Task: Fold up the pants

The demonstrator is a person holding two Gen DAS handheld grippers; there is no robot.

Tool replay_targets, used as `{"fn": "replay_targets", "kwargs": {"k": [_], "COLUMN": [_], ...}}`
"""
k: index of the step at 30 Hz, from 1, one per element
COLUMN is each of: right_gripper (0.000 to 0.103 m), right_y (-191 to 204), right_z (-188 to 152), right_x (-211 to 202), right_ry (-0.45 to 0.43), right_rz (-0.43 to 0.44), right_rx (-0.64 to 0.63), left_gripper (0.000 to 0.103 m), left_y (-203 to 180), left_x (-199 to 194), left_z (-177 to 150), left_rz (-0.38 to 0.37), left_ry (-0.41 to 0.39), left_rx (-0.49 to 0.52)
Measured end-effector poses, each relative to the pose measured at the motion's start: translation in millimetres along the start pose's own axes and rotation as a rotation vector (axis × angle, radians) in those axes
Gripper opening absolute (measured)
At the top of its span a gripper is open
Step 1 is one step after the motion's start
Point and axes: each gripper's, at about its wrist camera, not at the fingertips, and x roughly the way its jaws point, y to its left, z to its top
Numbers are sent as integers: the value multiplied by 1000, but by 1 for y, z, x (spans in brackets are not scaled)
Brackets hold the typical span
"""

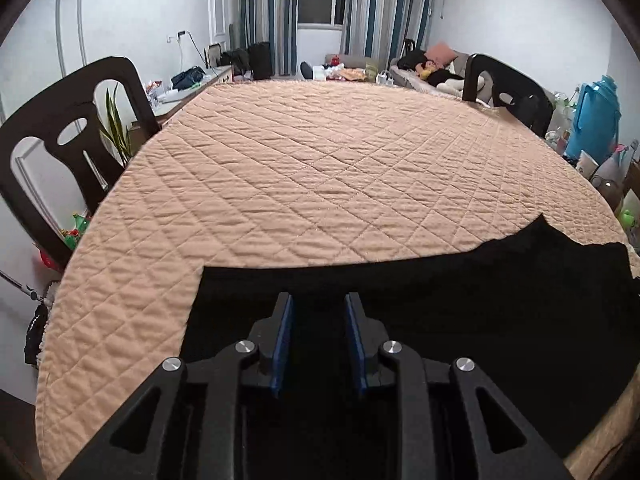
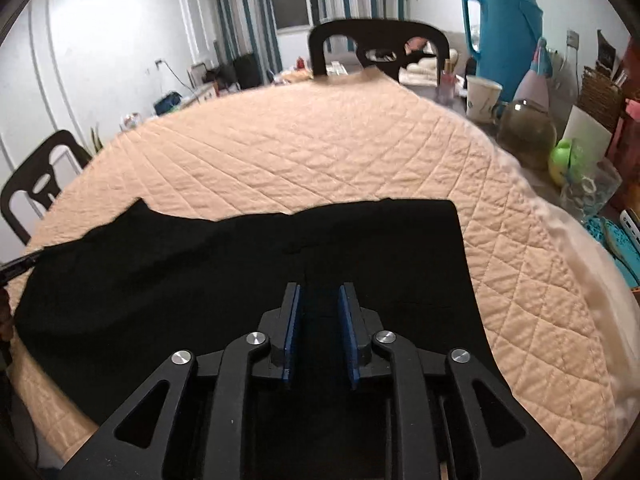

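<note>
Black pants (image 1: pixel 460 300) lie flat along the near edge of a table covered with a peach quilted cloth (image 1: pixel 320 184). My left gripper (image 1: pixel 319 304) is open over the pants' left end, its blue pads (image 1: pixel 285 336) apart with only dark fabric showing between them. In the right wrist view the pants (image 2: pixel 200 272) stretch from left to right, with a straight right edge. My right gripper (image 2: pixel 319 294) is open above the pants' right part. Whether either gripper touches the cloth cannot be told.
Dark chairs stand at the table's left (image 1: pixel 64 132) and far right (image 1: pixel 508 88). A blue thermos (image 2: pixel 504 36), a cup (image 2: pixel 482 98), a glass jar (image 2: pixel 526 132) and other clutter crowd the table's right side. A sofa and curtains are beyond.
</note>
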Motion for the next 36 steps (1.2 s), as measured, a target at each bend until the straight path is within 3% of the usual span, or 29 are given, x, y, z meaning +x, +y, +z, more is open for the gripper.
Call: {"fn": "replay_targets", "kwargs": {"k": [4, 7, 9, 11, 20, 26, 30, 36], "right_gripper": [24, 24, 25, 28, 28, 28, 28, 29], "right_y": [24, 45, 54, 60, 66, 54, 56, 66], "right_z": [-12, -24, -35, -36, -46, -42, -41, -40], "right_x": [-12, 0, 8, 7, 1, -6, -9, -10], "right_ry": [-6, 38, 60, 43, 52, 24, 12, -5], "right_rz": [53, 111, 93, 72, 96, 99, 106, 159], "right_rx": [-52, -100, -141, -173, -181, -127, -121, -117], "left_gripper": [30, 35, 35, 35, 35, 35, 35, 47], "left_y": [-2, -5, -10, -10, 28, 50, 67, 75], "left_x": [-22, -24, -18, -22, -30, -36, -44, -43], "left_z": [-24, -41, -50, -52, -67, -69, -76, -81], "left_rz": [-60, -66, -61, -45, -20, 48, 42, 5], "left_ry": [-22, -28, 1, -20, -41, -62, -81, -91], "left_rx": [-4, -4, -7, 7, -114, -196, -262, -297]}}
